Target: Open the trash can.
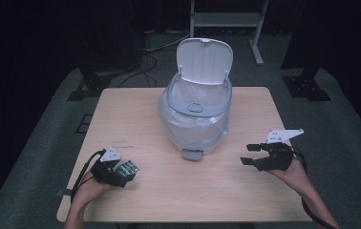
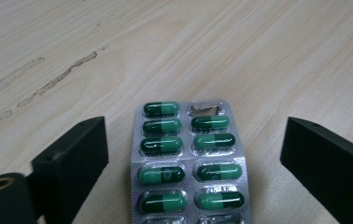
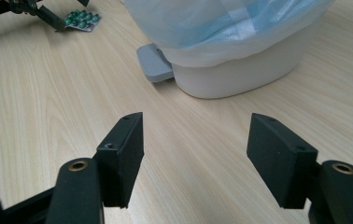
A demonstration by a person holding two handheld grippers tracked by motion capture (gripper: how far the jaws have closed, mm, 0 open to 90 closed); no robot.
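Two spread left gripper (image 2: 193, 154) jaws flank the blister pack (image 2: 191, 163).

You've got nothing readable here. The capsules (image 2: 162, 175) in the blister pack (image 2: 189, 163) carry a faint printed mark, too blurred to make out in the left gripper view. The bin (image 1: 195, 114) and the table (image 1: 169, 191) show you no label, brand or number.

Two-tone green capsules (image 2: 163, 143) are sealed in a silver blister sheet (image 2: 189, 164), lower centre; pale striped wood grain is shown on the table (image 2: 240, 51).
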